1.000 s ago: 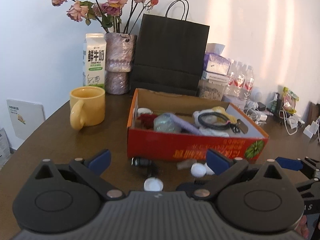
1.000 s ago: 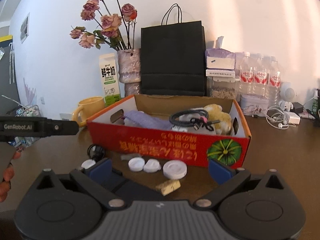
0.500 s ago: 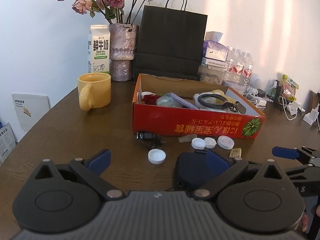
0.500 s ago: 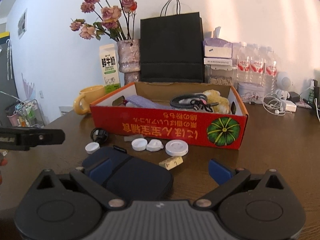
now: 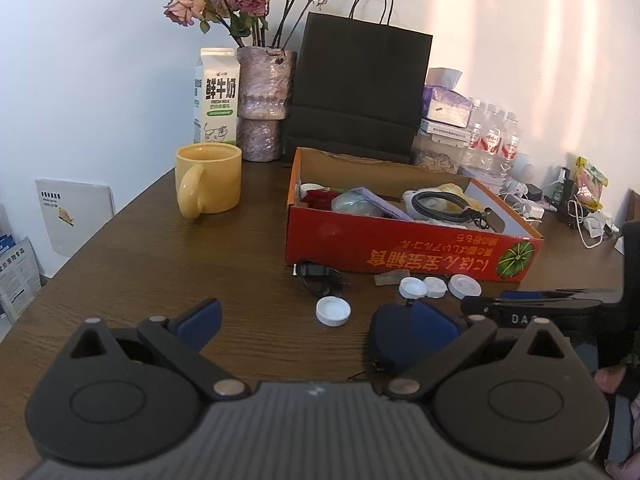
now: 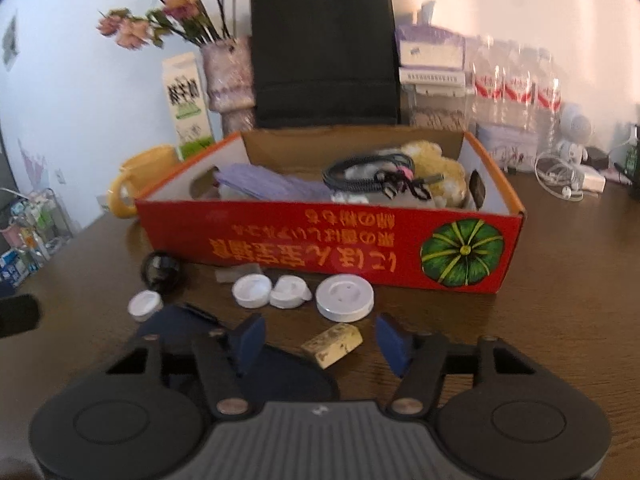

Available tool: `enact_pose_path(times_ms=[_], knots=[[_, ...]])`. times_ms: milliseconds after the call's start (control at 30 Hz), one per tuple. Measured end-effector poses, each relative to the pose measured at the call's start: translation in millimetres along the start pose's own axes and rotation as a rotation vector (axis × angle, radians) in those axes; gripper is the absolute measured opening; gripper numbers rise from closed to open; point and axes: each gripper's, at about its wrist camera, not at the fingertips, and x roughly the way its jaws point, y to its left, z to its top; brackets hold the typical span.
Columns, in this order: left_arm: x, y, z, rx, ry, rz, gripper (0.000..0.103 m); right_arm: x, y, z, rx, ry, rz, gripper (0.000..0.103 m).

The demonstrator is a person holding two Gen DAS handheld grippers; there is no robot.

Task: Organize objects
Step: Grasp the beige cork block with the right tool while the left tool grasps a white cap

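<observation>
Item: dark blue zip pouch (image 6: 256, 364), flat on the tabletop (image 5: 132, 264), in front of the red carton (image 6: 328, 248) on its near side, well apart from the carton wall.

Right tongs (image 6: 320, 340): jaws have just been closing and now stand part-way apart; left pad over the pouch's right portion, right pad over bare wood. Between them lie the pouch's edge and a small yellowish block (image 6: 334, 343); no pad visibly presses on either.

Left tongs (image 5: 316, 320): wide apart, holding nothing; their right pad hangs just over the pouch's left end.

Bearing: the pouch's long axis runs roughly parallel to the carton's front, leftward from the right tongs, which appear nearer to a grasp.

Neighbours: three white caps (image 6: 344, 298) between pouch and carton; a fourth white cap (image 5: 333, 311) and a black adapter (image 5: 316, 274) toward the carton's left corner.

Room: the carton's top is open, with cables and soft items inside. Judged: lift must clear the carton's front rim.
</observation>
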Motion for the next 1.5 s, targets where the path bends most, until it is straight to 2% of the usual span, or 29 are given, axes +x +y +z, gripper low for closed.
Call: enact_pose_path(times_ms=[100,300,467,700,967,1167,1500], knots=[[2.8,3.4,-0.4,-0.005,0.006,0.011,0.103,8.2,-5.7,-1.2,0.026,0.025,0.005,0.041],[7.0,5.4,-0.4,-0.011,0.016,0.019,0.103,8.9,-5.3,-4.1,-0.017,0.023,0.002,0.034],[10.1,3.3,-1.8,-0.005,0.023,0.025,0.103,5.4,-10.5,-7.1,-0.031,0.006,0.036,0.027],[15.6,-0.7,-1.7,0.002,0.030,0.026,0.103,3.6,-15.0,-7.3,-0.008,-0.016,0.064,0.023],[26.9,2.6,1.3,-0.004,0.042,0.049,0.103,-8.2,-19.5,-6.2,0.021,-0.085,0.076,0.021],[50.4,9.0,5.4,-0.001,0.082,0.102,0.103,-30.3,-25.5,-9.7,0.041,-0.182,0.059,0.021],[87.6,2.2,2.7,0.000,0.140,0.124,0.103,-44.8,-26.1,-16.9,0.044,-0.234,0.069,0.021]])
